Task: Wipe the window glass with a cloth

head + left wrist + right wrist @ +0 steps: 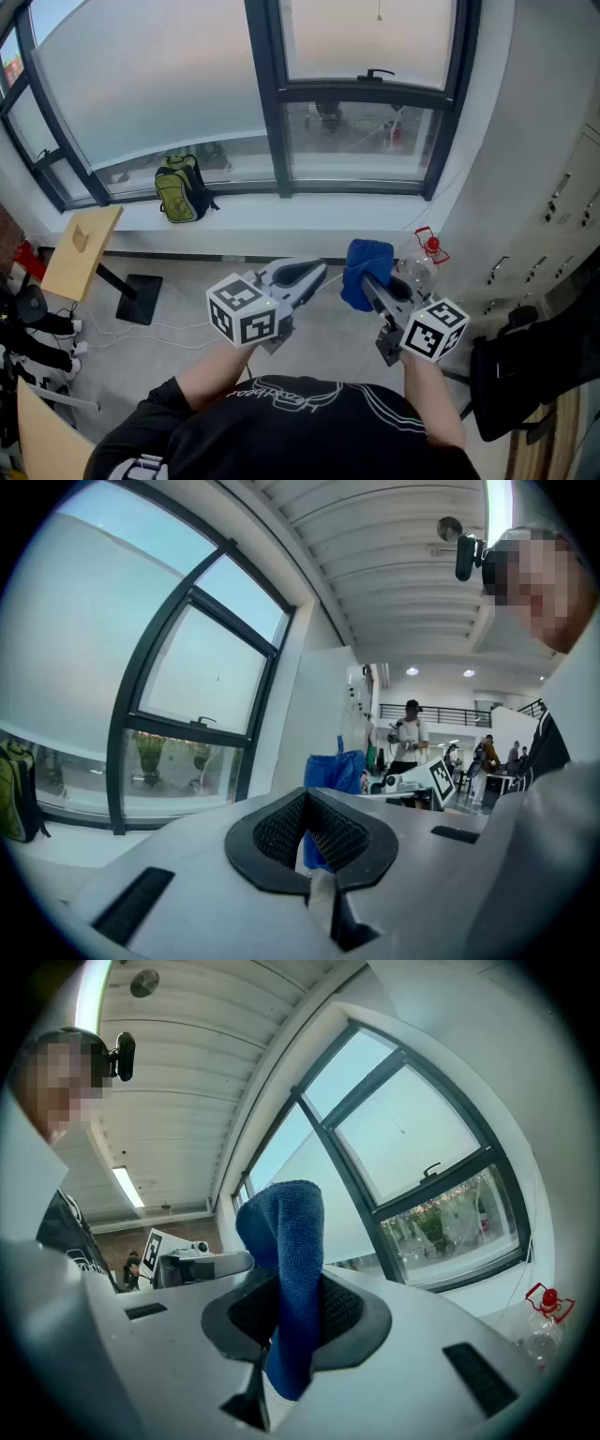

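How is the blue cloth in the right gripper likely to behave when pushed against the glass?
Probably floppy: the blue cloth bunches in soft folds above the right gripper, which is shut on it. Its fuzzy pile suggests that it is light and unlikely to slip from the pads. Pressed on the window glass, it would likely flatten rather than push back.

Two tongs show, the left tongs (pixel 321 271) and right tongs (pixel 367 284), with one blue cloth (pixel 364 262). One green backpack (pixel 180 188) sits at ten o'clock, one clear bottle (pixel 418 264) at three o'clock.
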Action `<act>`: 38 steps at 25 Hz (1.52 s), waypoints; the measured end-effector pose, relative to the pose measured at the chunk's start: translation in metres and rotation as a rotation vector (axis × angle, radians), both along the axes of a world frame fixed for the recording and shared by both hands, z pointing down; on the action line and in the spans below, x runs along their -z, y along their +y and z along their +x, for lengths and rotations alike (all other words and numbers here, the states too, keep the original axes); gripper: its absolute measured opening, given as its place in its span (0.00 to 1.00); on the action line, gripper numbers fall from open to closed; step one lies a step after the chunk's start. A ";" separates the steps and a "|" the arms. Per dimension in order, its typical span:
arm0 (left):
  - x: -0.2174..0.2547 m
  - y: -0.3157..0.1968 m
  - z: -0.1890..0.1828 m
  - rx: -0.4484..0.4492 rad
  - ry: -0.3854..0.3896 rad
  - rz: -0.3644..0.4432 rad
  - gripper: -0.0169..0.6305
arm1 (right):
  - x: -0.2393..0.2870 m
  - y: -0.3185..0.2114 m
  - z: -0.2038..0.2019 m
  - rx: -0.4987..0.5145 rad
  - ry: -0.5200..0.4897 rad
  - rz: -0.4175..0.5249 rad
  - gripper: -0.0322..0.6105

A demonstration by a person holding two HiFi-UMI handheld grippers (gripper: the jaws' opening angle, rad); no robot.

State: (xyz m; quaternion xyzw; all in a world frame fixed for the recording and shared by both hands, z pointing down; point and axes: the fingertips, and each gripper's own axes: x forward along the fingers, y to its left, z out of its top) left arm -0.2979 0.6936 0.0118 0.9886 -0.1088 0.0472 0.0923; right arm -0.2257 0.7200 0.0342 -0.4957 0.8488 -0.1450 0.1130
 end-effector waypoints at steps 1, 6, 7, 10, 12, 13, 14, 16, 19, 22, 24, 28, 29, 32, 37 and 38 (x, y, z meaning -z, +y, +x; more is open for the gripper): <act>0.000 0.000 0.000 0.002 -0.001 -0.001 0.04 | -0.001 0.000 0.000 0.001 0.000 -0.001 0.16; 0.001 -0.004 0.000 0.010 0.001 0.002 0.04 | 0.000 -0.005 -0.001 0.012 -0.006 0.005 0.16; 0.001 -0.005 0.000 0.010 -0.001 0.003 0.04 | 0.001 -0.007 -0.002 0.012 -0.006 0.010 0.16; 0.002 -0.007 0.000 0.009 -0.004 0.002 0.04 | 0.003 -0.009 -0.003 0.005 0.004 0.018 0.16; 0.004 -0.009 0.001 0.007 -0.001 0.004 0.04 | 0.003 -0.011 -0.003 0.009 0.005 0.015 0.16; 0.005 -0.011 0.002 0.005 0.000 0.004 0.04 | 0.003 -0.012 -0.002 0.010 0.005 0.014 0.16; 0.005 -0.012 0.003 0.004 0.000 0.004 0.04 | 0.004 -0.014 -0.001 0.009 0.005 0.013 0.16; 0.004 -0.017 0.004 0.004 0.003 0.003 0.04 | 0.003 -0.018 0.001 0.003 0.013 0.011 0.16; 0.002 -0.032 0.007 0.015 0.016 -0.003 0.04 | 0.000 -0.026 0.004 0.002 0.050 0.008 0.16; -0.003 -0.051 0.019 0.013 0.034 -0.010 0.04 | -0.004 -0.043 0.015 -0.004 0.069 0.014 0.16; -0.008 -0.068 0.025 0.015 0.040 -0.008 0.04 | -0.010 -0.060 0.022 -0.006 0.064 0.015 0.16; -0.022 -0.115 0.031 0.050 0.060 -0.011 0.04 | -0.024 -0.106 0.032 0.009 0.071 0.018 0.16; -0.027 -0.128 0.033 0.055 0.059 -0.011 0.04 | -0.028 -0.120 0.035 0.013 0.072 0.019 0.16; -0.045 -0.176 0.043 0.069 0.043 -0.023 0.04 | -0.042 -0.172 0.046 0.026 0.064 0.011 0.16; -0.060 -0.303 0.055 0.117 0.019 -0.089 0.04 | -0.056 -0.295 0.060 0.047 0.029 -0.039 0.16; -0.063 -0.332 0.058 0.130 0.014 -0.107 0.04 | -0.059 -0.323 0.063 0.047 0.020 -0.054 0.16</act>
